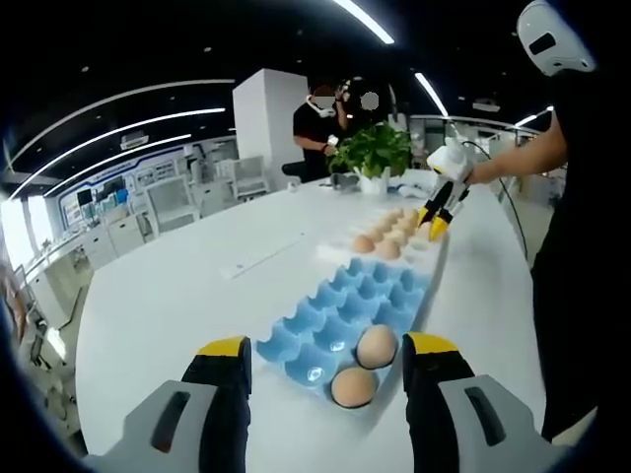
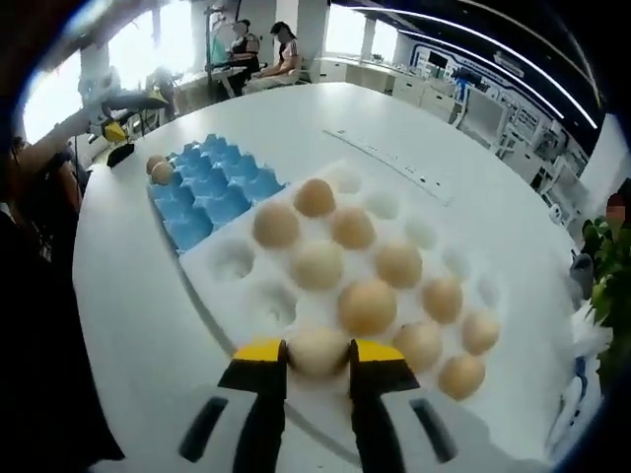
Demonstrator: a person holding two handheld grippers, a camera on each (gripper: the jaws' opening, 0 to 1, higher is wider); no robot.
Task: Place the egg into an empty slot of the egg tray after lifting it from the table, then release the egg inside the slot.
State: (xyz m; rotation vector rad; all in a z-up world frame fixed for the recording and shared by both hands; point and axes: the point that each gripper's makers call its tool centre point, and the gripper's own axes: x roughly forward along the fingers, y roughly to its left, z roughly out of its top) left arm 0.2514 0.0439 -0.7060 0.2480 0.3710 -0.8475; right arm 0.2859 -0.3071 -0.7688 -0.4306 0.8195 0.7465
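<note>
- Two eggs (image 1: 365,363) sit in the blue tray (image 1: 345,315); left tongs (image 1: 330,357) gape, idle.
- Right tongs (image 2: 316,355) clamp a pale egg (image 2: 317,350) over the white tray (image 2: 237,258); next, carry it to a blue slot.

Left gripper (image 1: 327,357) stood at frame bottom, jaws spread wide. Right gripper (image 2: 317,355), bottom centre, was closed on something pale.

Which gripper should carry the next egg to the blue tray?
Right. The right gripper already has its jaws around a pale egg at the white tray; the left gripper is open, holding nothing, near the blue tray.
</note>
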